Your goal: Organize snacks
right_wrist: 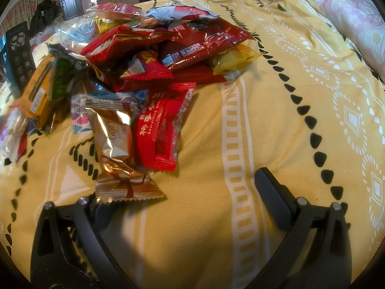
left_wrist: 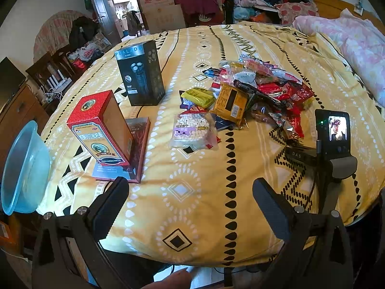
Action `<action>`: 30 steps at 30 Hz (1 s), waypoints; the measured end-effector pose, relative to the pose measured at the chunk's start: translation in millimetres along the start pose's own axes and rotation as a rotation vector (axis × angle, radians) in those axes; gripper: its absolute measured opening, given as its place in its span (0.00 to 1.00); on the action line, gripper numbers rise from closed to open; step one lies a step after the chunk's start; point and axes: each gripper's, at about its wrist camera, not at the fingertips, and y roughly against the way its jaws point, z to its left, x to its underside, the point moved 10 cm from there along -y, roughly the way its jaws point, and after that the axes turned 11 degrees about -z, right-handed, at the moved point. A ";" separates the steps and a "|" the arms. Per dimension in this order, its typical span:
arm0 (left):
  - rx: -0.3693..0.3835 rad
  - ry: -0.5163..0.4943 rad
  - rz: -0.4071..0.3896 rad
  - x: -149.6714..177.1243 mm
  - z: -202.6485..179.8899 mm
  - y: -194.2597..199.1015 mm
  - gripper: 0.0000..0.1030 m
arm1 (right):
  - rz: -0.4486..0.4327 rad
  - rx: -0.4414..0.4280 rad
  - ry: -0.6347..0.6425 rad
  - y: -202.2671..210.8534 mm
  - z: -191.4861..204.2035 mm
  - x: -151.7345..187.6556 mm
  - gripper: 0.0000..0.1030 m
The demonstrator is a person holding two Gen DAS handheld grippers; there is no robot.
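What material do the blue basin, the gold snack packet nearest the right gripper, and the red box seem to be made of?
The blue basin looks like translucent plastic: light passes through its thin, glossy wall. The gold snack packet seems to be metallised foil film: it is crinkled, mirror-shiny, with serrated sealed ends. The red box appears to be printed cardboard with a slight sheen, judging by its sharp folded edges.

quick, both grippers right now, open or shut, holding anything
Left gripper: open, holding nothing, above the yellow bedspread.
Right gripper: open, holding nothing; the gold snack packet lies over its left finger tip.
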 end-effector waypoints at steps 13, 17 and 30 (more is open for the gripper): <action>-0.010 -0.007 -0.007 -0.1 3.1 1.6 1.00 | 0.000 0.000 0.000 0.1 -0.1 0.1 1.00; -0.014 -0.008 -0.010 -0.5 2.5 2.2 1.00 | 0.000 0.000 0.000 0.0 0.1 0.0 1.00; -0.010 -0.007 -0.003 1.4 1.4 2.0 1.00 | 0.000 0.000 0.000 -0.1 0.2 0.0 1.00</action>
